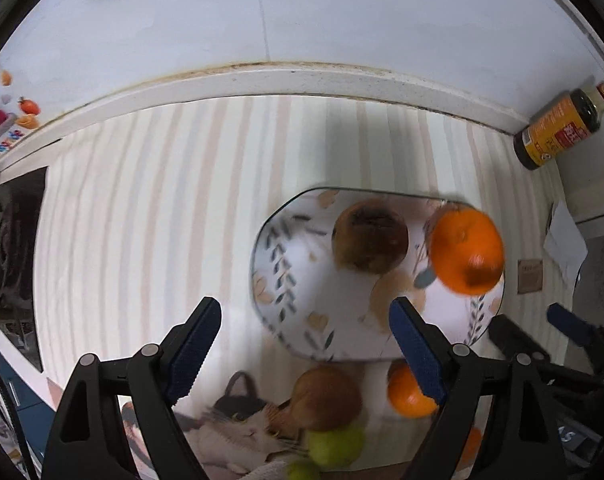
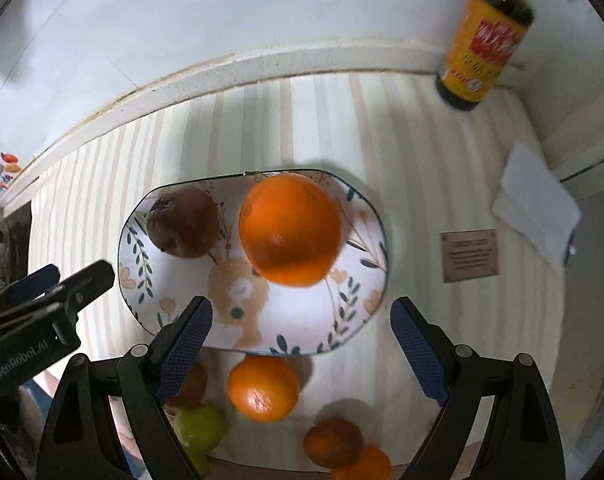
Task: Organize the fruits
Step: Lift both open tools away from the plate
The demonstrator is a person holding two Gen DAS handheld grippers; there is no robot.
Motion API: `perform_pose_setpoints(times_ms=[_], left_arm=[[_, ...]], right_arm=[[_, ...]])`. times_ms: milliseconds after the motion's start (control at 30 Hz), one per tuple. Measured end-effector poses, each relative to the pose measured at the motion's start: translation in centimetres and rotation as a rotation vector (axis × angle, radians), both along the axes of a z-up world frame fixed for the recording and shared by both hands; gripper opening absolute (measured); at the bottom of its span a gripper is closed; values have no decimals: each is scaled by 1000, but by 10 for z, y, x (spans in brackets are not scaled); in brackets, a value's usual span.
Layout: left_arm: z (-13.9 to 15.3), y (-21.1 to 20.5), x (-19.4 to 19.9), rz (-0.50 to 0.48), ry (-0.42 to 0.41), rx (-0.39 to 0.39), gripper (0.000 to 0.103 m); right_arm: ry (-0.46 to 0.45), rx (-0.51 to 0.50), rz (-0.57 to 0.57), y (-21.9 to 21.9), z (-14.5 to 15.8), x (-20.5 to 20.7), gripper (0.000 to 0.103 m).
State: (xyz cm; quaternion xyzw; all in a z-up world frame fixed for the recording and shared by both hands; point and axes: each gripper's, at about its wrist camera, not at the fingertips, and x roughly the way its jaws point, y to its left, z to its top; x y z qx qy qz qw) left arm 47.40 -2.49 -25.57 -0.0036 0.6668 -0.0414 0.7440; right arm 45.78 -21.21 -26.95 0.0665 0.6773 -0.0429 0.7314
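both tools, the left tool (image 1: 304,350) and right tool (image 2: 302,350), are held wide open and empty above the plate (image 2: 170,304), where a large orange (image 2: 290,228) and a brown fruit (image 2: 184,222) are gathered; a smaller orange (image 2: 262,388) and green fruit (image 2: 200,428) are left on the striped surface (image 2: 442,184), presumably to be collected next.

Plate (image 2: 366,216) at table (image 2: 262,120) centre, set on striped cloth (image 2: 442,184). On plate: large orange (image 2: 290,228) toward 1 o'clock, brown fruit (image 2: 184,222) toward 10 o'clock, the two just apart. Off plate at 6 o'clock, on cloth: smaller orange (image 2: 262,388) just beside the rim; green fruit (image 2: 200,428) at 7 o'clock of it; dark round fruit (image 2: 333,442) at 5 o'clock, touching another orange (image 2: 368,466) nearer the edge. Bottle (image 2: 486,40) upright at 2 o'clock, against the wall ledge (image 2: 262,64). Small card (image 2: 469,255) at 3 o'clock; folded paper (image 2: 536,204) beyond it.
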Motion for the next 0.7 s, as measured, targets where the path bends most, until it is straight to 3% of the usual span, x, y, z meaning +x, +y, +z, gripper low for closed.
perform_pose_setpoints(times_ms=[700], left_arm=[[119, 20, -116, -75, -269, -20, 86]], right_arm=[[-258, -82, 33, 26, 137, -120, 93]])
